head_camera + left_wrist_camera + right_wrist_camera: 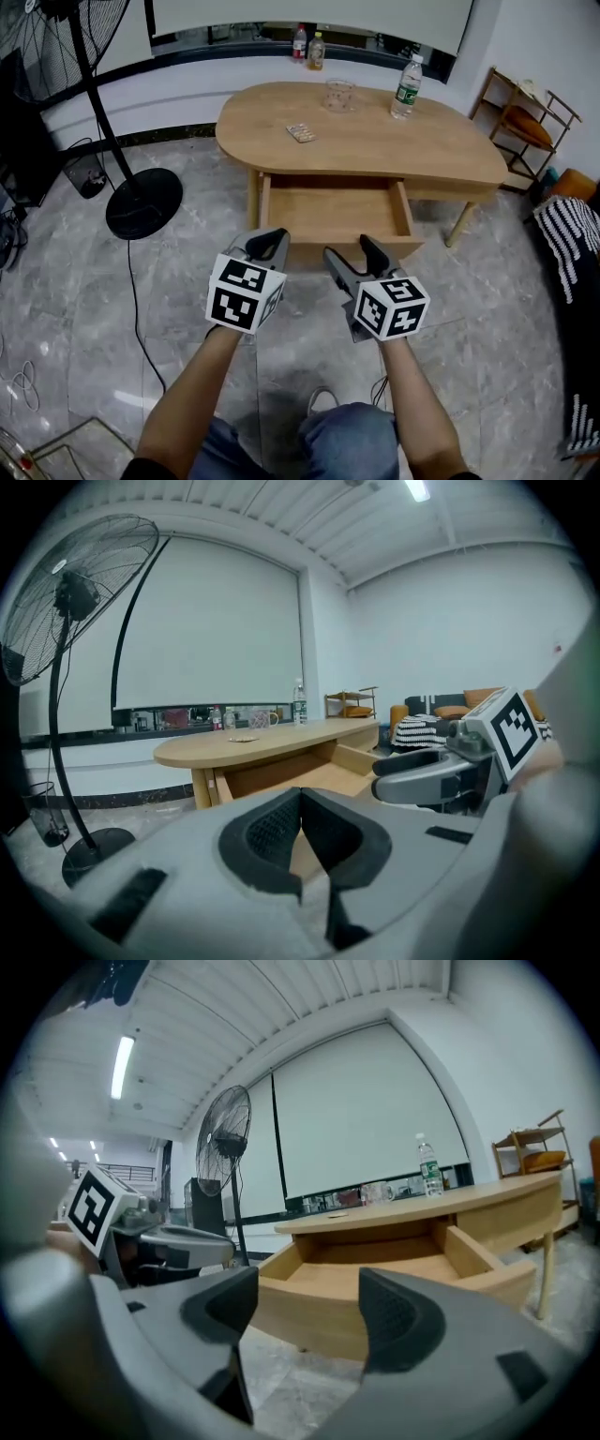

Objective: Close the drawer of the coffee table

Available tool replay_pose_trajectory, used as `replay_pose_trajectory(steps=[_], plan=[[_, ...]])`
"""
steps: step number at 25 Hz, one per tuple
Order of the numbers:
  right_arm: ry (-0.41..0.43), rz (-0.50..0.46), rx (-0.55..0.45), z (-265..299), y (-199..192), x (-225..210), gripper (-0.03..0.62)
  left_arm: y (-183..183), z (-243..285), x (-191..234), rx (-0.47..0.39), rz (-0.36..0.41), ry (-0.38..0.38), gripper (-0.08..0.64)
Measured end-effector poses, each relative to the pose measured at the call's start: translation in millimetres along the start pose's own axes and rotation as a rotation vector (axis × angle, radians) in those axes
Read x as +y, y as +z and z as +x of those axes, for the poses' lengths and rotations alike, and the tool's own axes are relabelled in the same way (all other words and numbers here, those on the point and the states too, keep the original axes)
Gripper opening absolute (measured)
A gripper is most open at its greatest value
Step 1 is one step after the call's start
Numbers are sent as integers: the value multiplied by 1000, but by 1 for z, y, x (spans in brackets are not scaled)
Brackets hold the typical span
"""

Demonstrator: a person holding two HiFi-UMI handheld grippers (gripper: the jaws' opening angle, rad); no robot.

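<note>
Where the drawer (333,211) stood: pulled out of the coffee table (375,141), its front towards the person.
Left gripper (270,242): pads met at the tips, nothing held, short of the drawer front.
Right gripper (349,249): jaws stood well apart, empty, also short of the drawer front.

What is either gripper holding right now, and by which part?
Nothing is held. The left gripper has its jaws together with nothing between them. The right gripper has its jaws apart and empty, short of the open drawer.
</note>
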State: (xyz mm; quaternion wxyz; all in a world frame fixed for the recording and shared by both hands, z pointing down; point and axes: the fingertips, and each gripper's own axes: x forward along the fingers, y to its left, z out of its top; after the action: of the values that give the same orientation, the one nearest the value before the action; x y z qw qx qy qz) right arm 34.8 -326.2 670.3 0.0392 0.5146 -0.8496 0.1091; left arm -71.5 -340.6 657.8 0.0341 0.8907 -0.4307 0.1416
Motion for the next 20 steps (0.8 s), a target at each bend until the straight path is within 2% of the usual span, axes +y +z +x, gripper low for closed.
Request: replay_pose_trajectory(steps=[4,11,15,20], plan=[[22,92,-40,-8,-14,-3,328,-1,4,-13,3,11,-15,1],[28,347,-100,-8,-52,-24,337,-15,0,-24,11,-8,-17,0],[29,475,-135,-2,-73,-37,368,-23,-2,-22,11,-12,2,0],[34,632,-205,10,-92,-53,442,-32,-4,-23,18,-11,14,0]])
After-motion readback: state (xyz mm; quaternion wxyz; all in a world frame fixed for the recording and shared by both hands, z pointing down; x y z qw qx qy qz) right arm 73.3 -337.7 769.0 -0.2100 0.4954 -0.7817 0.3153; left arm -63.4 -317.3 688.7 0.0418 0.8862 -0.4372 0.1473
